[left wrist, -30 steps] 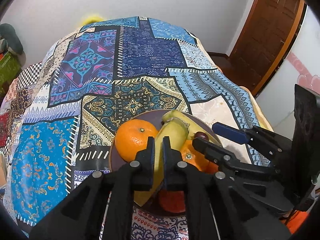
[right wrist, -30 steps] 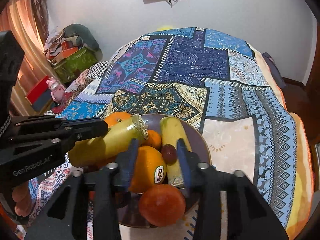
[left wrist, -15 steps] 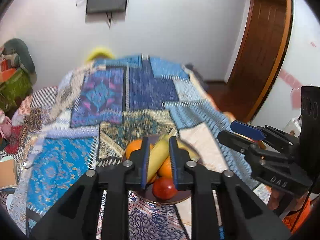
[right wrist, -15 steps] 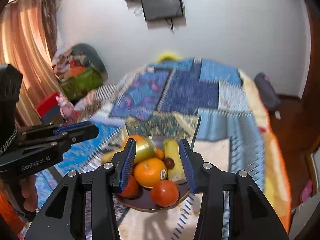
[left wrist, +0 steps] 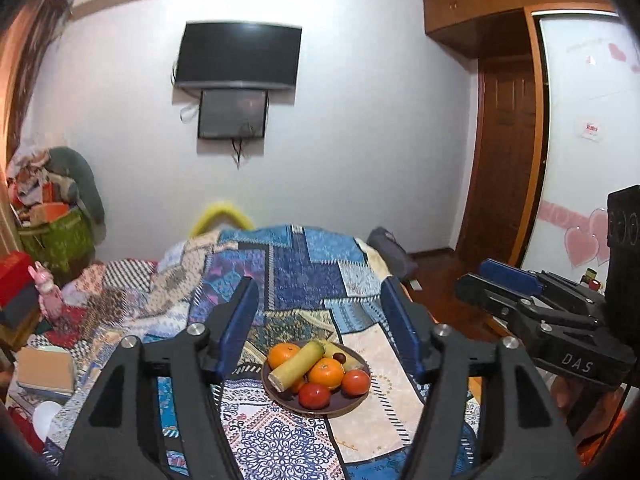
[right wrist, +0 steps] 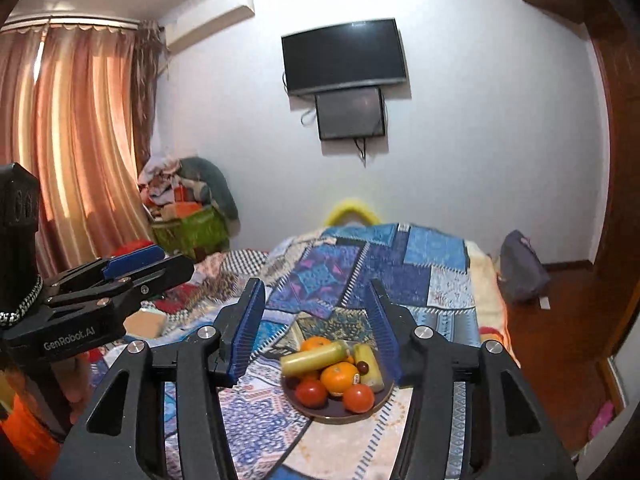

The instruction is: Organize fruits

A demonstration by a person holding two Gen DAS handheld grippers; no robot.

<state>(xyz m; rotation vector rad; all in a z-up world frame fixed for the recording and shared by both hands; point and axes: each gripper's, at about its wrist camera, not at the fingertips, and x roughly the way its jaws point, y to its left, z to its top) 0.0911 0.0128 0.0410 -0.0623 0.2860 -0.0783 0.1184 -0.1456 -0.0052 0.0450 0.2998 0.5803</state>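
A dark round plate (left wrist: 340, 407) (right wrist: 336, 414) sits on the patchwork bedspread, piled with fruit: oranges (left wrist: 326, 373) (right wrist: 339, 377), red tomatoes (left wrist: 314, 395) (right wrist: 311, 393), a long yellow-green fruit (left wrist: 297, 365) (right wrist: 314, 358), a second yellow fruit (right wrist: 368, 364) and a small dark grape (left wrist: 340, 357) (right wrist: 363, 367). My left gripper (left wrist: 320, 328) is open and empty, well above and back from the plate. My right gripper (right wrist: 316, 328) is open and empty, also high above it. Each gripper shows in the other's view, the right (left wrist: 500, 288) and the left (right wrist: 148, 266).
The patchwork bedspread (left wrist: 304, 276) (right wrist: 380, 264) covers a bed. A TV (left wrist: 239, 56) hangs on the far wall. Clutter and a green box (left wrist: 56, 236) stand at left, curtains (right wrist: 68, 140) beyond. A wooden door (left wrist: 504, 160) and dark bag (right wrist: 520, 264) are at right.
Both grippers pulled up and back from the plate. The left let go of the long yellow-green fruit, which now lies on the pile, and both sets of jaws opened wide.
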